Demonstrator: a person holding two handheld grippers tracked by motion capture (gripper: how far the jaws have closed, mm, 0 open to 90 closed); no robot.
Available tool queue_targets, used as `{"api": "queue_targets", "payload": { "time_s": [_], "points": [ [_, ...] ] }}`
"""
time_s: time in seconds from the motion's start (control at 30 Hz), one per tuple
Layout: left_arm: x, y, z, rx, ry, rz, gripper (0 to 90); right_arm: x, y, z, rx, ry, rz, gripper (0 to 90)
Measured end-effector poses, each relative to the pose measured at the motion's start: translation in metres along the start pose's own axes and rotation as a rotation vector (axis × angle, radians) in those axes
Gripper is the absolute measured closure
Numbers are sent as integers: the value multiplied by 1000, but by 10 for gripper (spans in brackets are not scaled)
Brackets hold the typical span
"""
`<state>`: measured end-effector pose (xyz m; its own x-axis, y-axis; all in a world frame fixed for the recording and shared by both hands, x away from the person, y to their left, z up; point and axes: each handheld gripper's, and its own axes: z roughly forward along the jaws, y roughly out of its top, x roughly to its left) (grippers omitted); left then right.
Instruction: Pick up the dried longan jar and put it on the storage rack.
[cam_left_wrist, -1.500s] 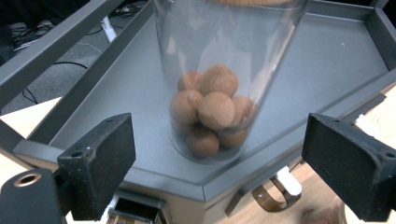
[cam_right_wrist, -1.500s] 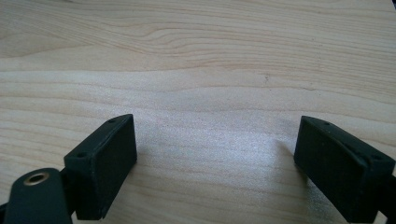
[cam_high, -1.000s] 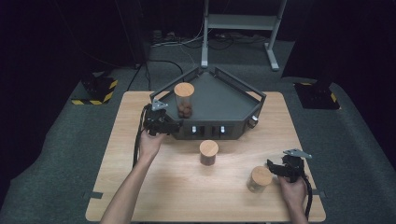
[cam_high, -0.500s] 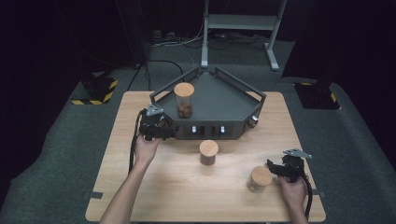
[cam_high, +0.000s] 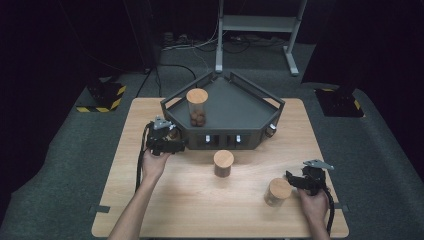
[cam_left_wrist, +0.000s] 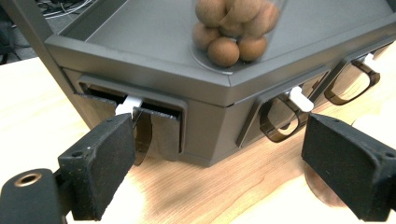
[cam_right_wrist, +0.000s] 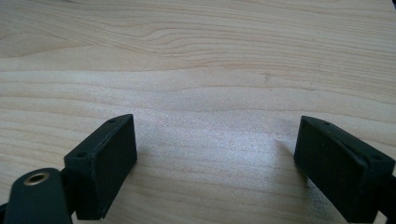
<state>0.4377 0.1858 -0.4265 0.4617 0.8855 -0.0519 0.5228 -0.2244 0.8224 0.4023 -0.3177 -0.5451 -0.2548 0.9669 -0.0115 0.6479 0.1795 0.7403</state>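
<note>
Jars with cork lids are the things in hand: the nearest jar stands on the wooden counter near its front right, just beside the right gripper, which lies low with the person's right hand behind it. Its fingers stand apart with nothing between them (in the right gripper view, bare wood grain lies in the gap).

A second jar stands farther in, near the middle of the counter and just in front of the dark grey tray stand.

At the left, the left hand holds the left gripper up against the front left face of the stand. Its fingers are spread wide and hold nothing. In the left gripper view they frame the stand's front corner: a slot with a white tab lies toward the left finger, and smoky clear loop handles with another white tab lie toward the right one. Whether the fingers touch the stand cannot be told.

Farthest off, a third jar stands upright on the stand's top, toward its left side; it holds brown balls, seen through the clear wall.
</note>
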Motion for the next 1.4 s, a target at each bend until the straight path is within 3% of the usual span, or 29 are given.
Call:
{"api": "queue_targets", "payload": {
  "time_s": [0.27, 0.53, 0.67, 1.4],
  "points": [
    [-6, -9, 2, 7, 15, 29, 101, 0, 0, 0, 0, 0, 0, 130],
    [-5, -19, 1, 7, 12, 12, 101, 0, 0, 0, 0, 0, 0, 129],
    [-6, -23, 0, 9, 29, 26, 101, 0, 0, 0, 0, 0, 0, 130],
    [-8, -44, 1, 14, 15, 19, 99, 0, 0, 0, 0, 0, 0, 130]
  ]
}}
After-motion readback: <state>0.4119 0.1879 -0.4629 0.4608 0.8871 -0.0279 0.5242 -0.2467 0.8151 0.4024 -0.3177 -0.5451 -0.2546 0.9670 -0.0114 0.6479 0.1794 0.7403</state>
